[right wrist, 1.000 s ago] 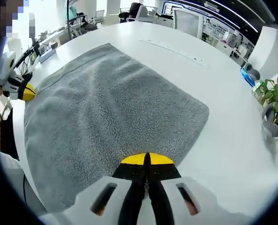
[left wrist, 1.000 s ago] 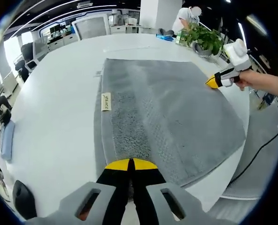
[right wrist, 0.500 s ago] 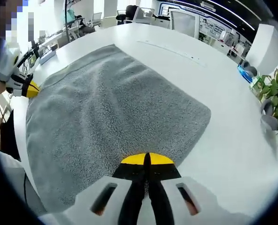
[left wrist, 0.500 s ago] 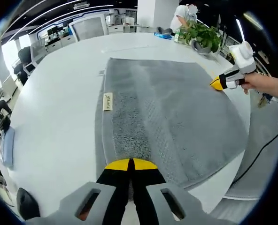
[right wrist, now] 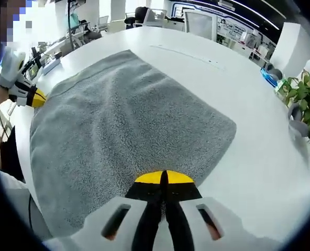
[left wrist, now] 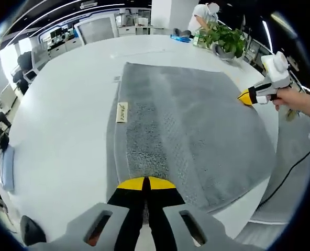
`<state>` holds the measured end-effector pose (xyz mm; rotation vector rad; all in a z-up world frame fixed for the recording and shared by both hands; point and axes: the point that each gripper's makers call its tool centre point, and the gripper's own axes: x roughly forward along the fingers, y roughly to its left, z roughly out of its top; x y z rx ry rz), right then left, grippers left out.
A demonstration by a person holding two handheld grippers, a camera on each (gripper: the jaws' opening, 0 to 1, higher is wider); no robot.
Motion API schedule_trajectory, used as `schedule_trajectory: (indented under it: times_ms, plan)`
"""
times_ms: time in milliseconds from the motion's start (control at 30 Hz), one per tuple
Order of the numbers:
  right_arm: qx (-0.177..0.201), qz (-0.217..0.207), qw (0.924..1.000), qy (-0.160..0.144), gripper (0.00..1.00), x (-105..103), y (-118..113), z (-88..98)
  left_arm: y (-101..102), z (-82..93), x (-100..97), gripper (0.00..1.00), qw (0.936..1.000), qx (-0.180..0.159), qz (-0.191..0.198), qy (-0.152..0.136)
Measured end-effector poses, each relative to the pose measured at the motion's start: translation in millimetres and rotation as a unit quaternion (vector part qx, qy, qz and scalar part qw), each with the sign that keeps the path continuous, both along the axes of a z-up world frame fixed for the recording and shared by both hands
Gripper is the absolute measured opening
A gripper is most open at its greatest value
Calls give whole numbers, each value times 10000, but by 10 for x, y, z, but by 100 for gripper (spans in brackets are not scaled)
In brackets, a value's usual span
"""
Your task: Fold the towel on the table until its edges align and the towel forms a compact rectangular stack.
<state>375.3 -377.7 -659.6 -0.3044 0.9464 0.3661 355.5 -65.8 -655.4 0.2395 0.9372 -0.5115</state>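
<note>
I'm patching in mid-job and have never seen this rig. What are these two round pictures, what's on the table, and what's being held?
No robot arm here: a person holds a two-finger gripper in each hand, each with a fisheye camera looking along its fingers. In the left gripper view, the left gripper is shut on the near edge of a grey towel lying on a white table; the right gripper, in the person's hand, grips the towel's far side. The right gripper view shows the reverse: the right gripper shut on the towel, the left gripper across it. A plant stands beyond.
</note>
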Motion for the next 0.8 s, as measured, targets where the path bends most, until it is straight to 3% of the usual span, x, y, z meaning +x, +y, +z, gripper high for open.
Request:
schedule_trajectory:
  times_ms: [800]
  plan:
    - [-3,-68,9999,96,0,-136,-9,-4,-32,3,103,1,9998,155,-138,-53]
